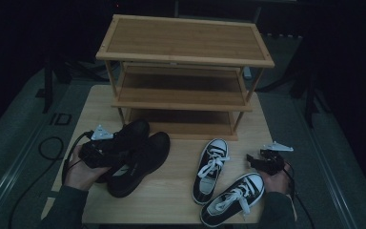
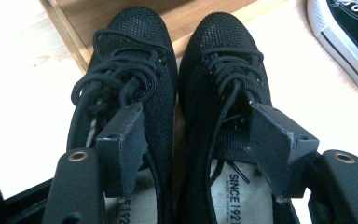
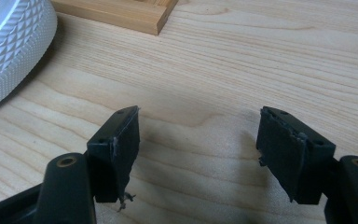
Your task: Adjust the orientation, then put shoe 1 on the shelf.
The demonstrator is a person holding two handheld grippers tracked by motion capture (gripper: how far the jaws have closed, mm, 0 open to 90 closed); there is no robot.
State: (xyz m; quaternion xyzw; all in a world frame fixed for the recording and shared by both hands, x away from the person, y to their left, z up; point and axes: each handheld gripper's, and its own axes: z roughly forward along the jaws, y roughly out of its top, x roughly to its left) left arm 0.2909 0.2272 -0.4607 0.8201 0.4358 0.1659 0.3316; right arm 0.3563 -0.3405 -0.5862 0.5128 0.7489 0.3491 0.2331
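Observation:
Two black mesh lace-up shoes point(image 1: 140, 160) lie side by side on the table's left, toes toward the rack. My left gripper point(image 1: 106, 151) is at their heel ends. In the left gripper view it point(image 2: 196, 116) stands open, one jaw in the left shoe point(image 2: 126, 60) and one in the right shoe point(image 2: 223, 60), with the shoes' touching inner walls between the pads and not pressed. My right gripper point(image 1: 255, 160) hovers low at the table's right. In the right gripper view it point(image 3: 198, 126) is open over bare wood with nothing between its jaws.
A three-tier wooden shoe rack point(image 1: 186, 43) stands at the back of the light wooden table point(image 1: 171, 200). Two black-and-white canvas sneakers point(image 1: 210, 169) point(image 1: 233, 198) lie just left of the right gripper; one white sole point(image 3: 9, 46) is close by. Cables trail off both sides.

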